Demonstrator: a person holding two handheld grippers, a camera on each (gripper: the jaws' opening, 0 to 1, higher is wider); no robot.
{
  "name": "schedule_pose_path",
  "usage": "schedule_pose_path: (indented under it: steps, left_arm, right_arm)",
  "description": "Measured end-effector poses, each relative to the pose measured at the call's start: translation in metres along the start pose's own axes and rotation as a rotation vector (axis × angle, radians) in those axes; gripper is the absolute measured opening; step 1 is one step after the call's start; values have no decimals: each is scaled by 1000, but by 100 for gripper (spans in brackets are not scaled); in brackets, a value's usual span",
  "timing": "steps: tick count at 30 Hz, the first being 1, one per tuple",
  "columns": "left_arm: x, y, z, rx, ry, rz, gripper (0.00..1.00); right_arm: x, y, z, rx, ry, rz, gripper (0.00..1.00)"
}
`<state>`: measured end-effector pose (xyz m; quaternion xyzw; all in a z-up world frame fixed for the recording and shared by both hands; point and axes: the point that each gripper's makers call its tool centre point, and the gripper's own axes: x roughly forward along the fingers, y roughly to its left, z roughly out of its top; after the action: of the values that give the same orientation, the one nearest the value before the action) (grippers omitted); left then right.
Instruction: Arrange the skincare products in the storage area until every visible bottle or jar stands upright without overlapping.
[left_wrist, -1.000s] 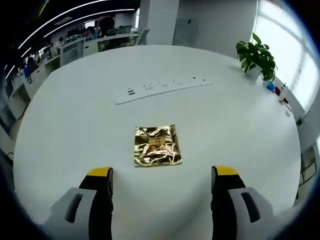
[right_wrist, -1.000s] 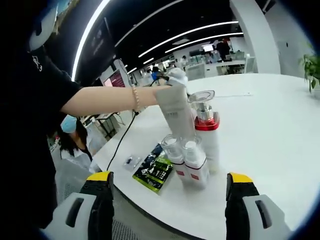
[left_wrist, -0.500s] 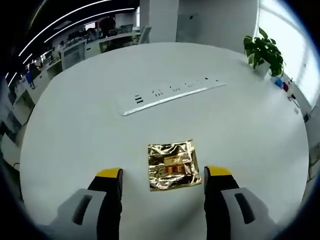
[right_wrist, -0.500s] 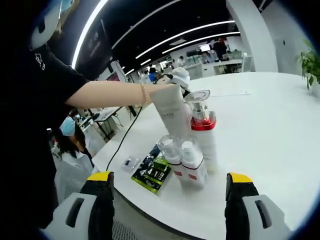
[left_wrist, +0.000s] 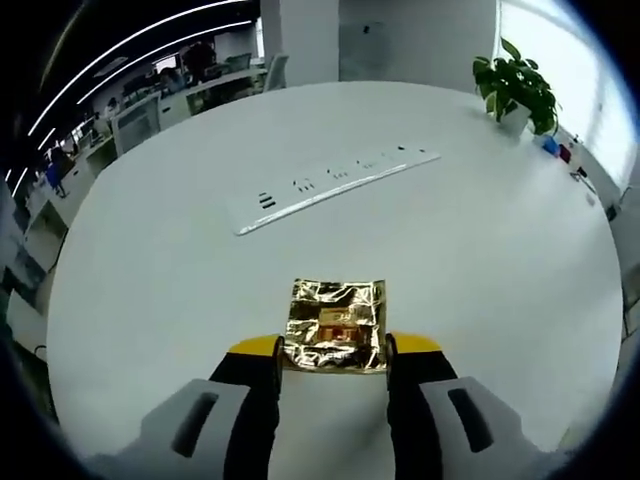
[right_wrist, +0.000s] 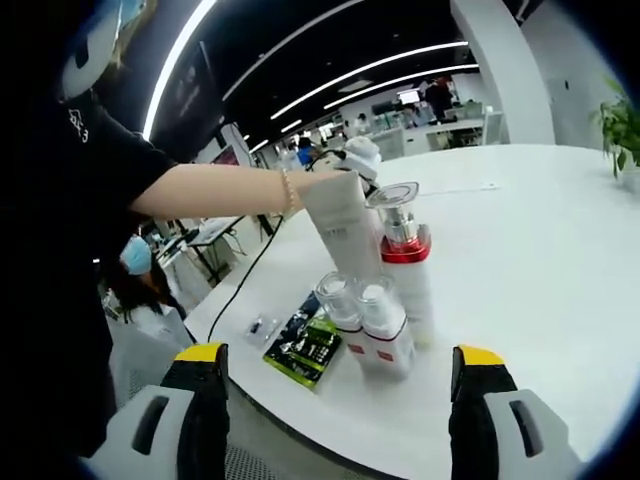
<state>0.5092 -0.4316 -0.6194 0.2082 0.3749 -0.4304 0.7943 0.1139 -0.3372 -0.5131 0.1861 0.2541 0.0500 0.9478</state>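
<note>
In the left gripper view a foil sachet (left_wrist: 336, 326) lies flat on the tabletop (left_wrist: 150, 260), a power strip (left_wrist: 330, 183) beyond it and a potted plant (left_wrist: 515, 85) at the far edge. In the right gripper view two small bottles (right_wrist: 365, 322) stand before a pump bottle (right_wrist: 405, 255), a packet (right_wrist: 310, 345) to their left.

Both the left gripper (left_wrist: 332, 352) and the right gripper (right_wrist: 340, 362) have grey shells, black jaws and yellow tips (each shell with a dark oval slot), while the person wears a black short sleeve (right_wrist: 95, 160) and a beaded bracelet (right_wrist: 287, 190) at ten o'clock.
</note>
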Motion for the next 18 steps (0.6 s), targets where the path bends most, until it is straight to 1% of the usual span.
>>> schedule_pose_path:
  steps: [2, 3, 8, 10, 12, 13, 15, 18]
  left_arm:
    - [-2, 0, 0, 10, -6, -6, 42]
    - [-5, 1, -1, 5, -9, -7, 42]
    - [-8, 9, -2, -17, -21, -19, 42]
    - [-13, 10, -3, -12, -29, -32, 42]
    - [-23, 10, -6, -6, -33, -31, 42]
    - [-19, 15, -5, 0, -36, -32, 42]
    - [-25, 18, -6, -1, -41, -38, 42]
    - [-36, 16, -10, -2, -46, -44, 42]
  right_arm:
    - [0, 0, 1, -2, -5, -1, 98]
    - [0, 0, 1, 0, -6, 0, 98]
    - [0, 1, 3, -1, -12, 1, 98]
    - [0, 2, 3, -3, -11, 3, 97]
    - [0, 3, 4, -7, -15, 5, 98]
    - [0, 3, 4, -8, -15, 5, 97]
    - [0, 4, 4, -10, -17, 9, 97]
    - [0, 5, 6, -20, -22, 13, 97]
